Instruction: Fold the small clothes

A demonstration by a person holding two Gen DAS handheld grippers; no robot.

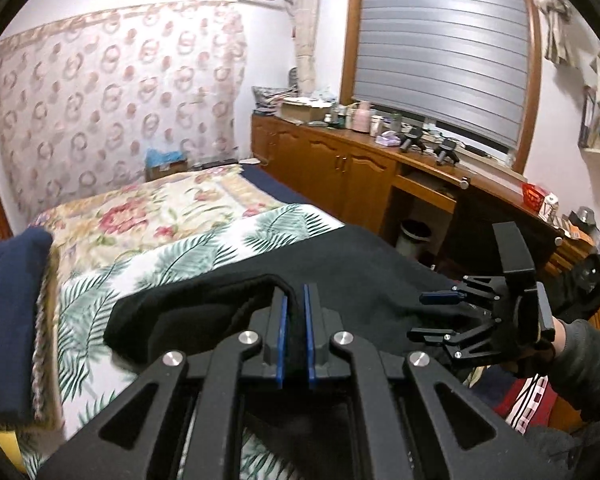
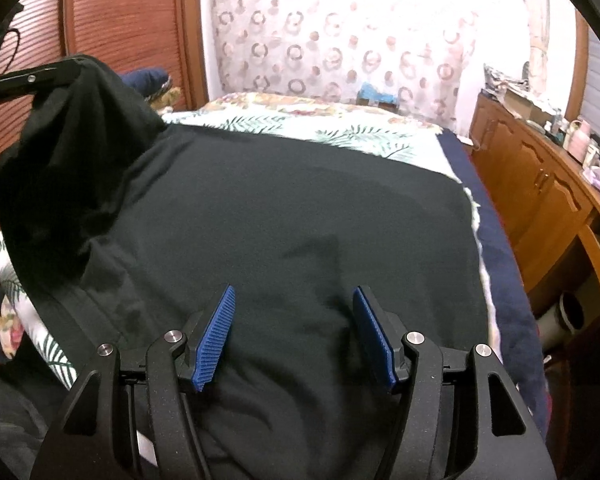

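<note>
Bedroom setup: a bed (image 2: 340, 128) with a palm-leaf sheet is seen against a wall hung with circle-patterned fabric (image 1: 112, 92), and everything else is placed off that bed. Wooden cabinets (image 1: 340, 168) run along the side of the bed, under a window with a grey blind (image 1: 440, 48), and the countertop is pretty cluttered. A small bin (image 1: 414, 236) is tucked under the desk part, near the bed's edge.

On the bed, a black garment (image 2: 300, 208) is spread across most of the near end, covering the leaf sheet. One corner of it is lifted up off the bed on the side nearer the slatted wooden door (image 2: 128, 12), and a dark blue item (image 1: 8, 300) is piled on that same side of the bed.

That raised corner is pinched by the left gripper (image 1: 294, 332), whose blue pads are closed tight on a fold of the black fabric. The right gripper (image 2: 296, 332) is held low over the garment at the near end of the bed with its fingers (image 2: 216, 336) spread well apart; cloth is seen below and between them but isn't clamped. A dark sleeve (image 1: 580, 360) is visible behind the right gripper.
</note>
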